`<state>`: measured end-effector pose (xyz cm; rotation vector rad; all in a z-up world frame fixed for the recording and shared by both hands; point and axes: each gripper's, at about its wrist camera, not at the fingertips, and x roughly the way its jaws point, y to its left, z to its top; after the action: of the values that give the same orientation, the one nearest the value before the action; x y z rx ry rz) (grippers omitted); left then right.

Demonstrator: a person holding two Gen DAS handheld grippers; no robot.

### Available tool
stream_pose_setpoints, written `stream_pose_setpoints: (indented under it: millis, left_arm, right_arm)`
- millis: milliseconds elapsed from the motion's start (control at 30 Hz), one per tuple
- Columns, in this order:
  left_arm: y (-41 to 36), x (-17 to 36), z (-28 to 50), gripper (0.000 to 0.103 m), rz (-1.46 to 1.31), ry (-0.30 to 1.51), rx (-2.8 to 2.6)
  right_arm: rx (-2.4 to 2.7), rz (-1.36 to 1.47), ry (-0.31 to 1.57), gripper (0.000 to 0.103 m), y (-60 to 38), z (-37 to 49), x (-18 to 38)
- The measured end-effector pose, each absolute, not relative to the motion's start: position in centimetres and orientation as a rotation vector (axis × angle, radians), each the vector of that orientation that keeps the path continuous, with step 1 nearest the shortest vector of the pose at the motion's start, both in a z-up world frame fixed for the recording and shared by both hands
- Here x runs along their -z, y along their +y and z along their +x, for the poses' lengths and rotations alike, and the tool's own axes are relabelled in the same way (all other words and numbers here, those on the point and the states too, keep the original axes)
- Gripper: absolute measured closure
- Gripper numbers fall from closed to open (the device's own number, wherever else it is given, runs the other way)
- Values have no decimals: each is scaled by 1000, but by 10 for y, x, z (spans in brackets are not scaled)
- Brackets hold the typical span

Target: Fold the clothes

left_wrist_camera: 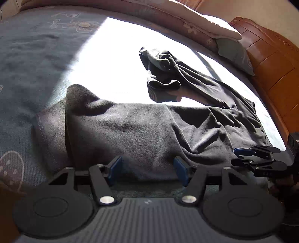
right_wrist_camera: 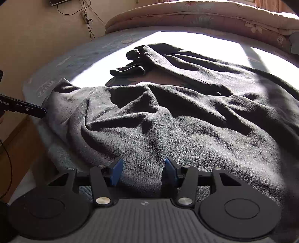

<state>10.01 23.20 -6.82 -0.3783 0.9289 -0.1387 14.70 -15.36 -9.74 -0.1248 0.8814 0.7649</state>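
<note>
While both claws stand apart and grip nothing, treat dark garment as lying directly ahead of left gripper and right gripper, on blue bedsheet. Long axis runs crosswise before both. Near hem sits just under each; judged equally reachable.

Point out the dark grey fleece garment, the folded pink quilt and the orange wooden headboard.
dark grey fleece garment (right_wrist_camera: pixel 168 121), right wrist view, rumpled middle.
folded pink quilt (right_wrist_camera: pixel 186 16), right wrist view, front roll.
orange wooden headboard (left_wrist_camera: pixel 274 65), left wrist view, panelled face.
</note>
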Motion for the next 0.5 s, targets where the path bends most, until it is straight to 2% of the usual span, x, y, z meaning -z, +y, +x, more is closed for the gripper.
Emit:
stream_pose_setpoints:
  millis: [300, 500]
  left_arm:
    - [331, 95, 82, 46, -747, 860, -96]
    - [348, 125, 94, 46, -887, 853, -76]
  right_arm:
    - [-763, -129, 879, 37, -149, 146, 98]
    - [-749, -129, 883, 37, -146, 145, 98]
